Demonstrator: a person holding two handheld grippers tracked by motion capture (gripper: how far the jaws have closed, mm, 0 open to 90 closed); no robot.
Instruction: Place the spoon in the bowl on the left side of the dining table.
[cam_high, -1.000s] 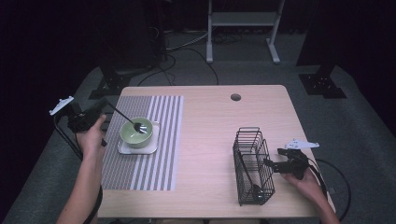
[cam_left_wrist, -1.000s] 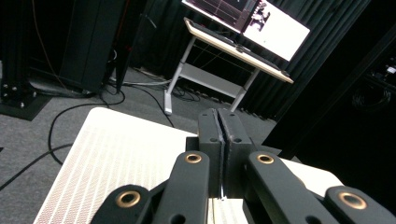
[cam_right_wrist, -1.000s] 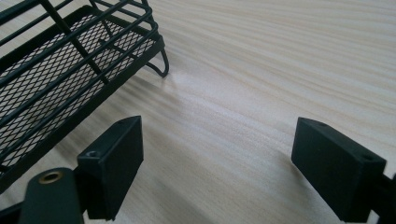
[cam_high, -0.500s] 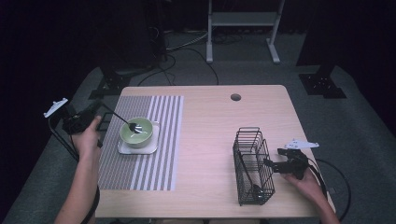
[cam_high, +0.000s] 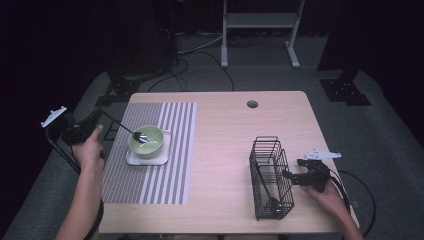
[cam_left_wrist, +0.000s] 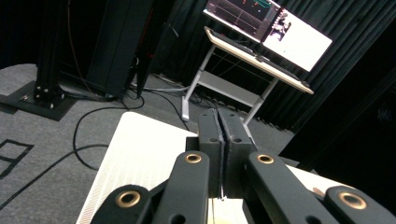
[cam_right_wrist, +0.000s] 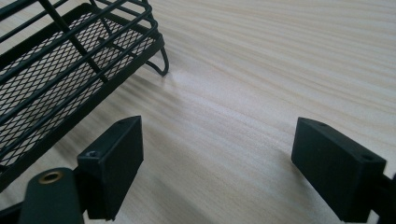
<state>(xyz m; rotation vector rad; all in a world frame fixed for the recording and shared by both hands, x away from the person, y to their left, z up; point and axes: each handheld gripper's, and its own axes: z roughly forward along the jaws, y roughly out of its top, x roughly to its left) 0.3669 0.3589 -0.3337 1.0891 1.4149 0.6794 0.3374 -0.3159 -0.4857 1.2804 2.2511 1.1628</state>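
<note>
A green bowl sits on a small white plate on the striped placemat at the table's left. A dark-handled utensil slants from my left gripper down into the bowl, its pale head resting inside. In the left gripper view the left gripper is tilted up toward the room, jaws pressed together on a thin sliver. At the right, my right gripper stands open just beside a black wire basket. The right gripper hovers low over bare wood, with the basket to its left.
The wooden table has a round cable hole near its far edge. A dark utensil lies in the basket's near end. Beyond the table are cables on grey carpet, a white stand and black equipment legs.
My left gripper has drawn leftward, off the table's left edge, with the utensil in it; the utensil's head stays in the bowl. The right gripper has stayed put.
</note>
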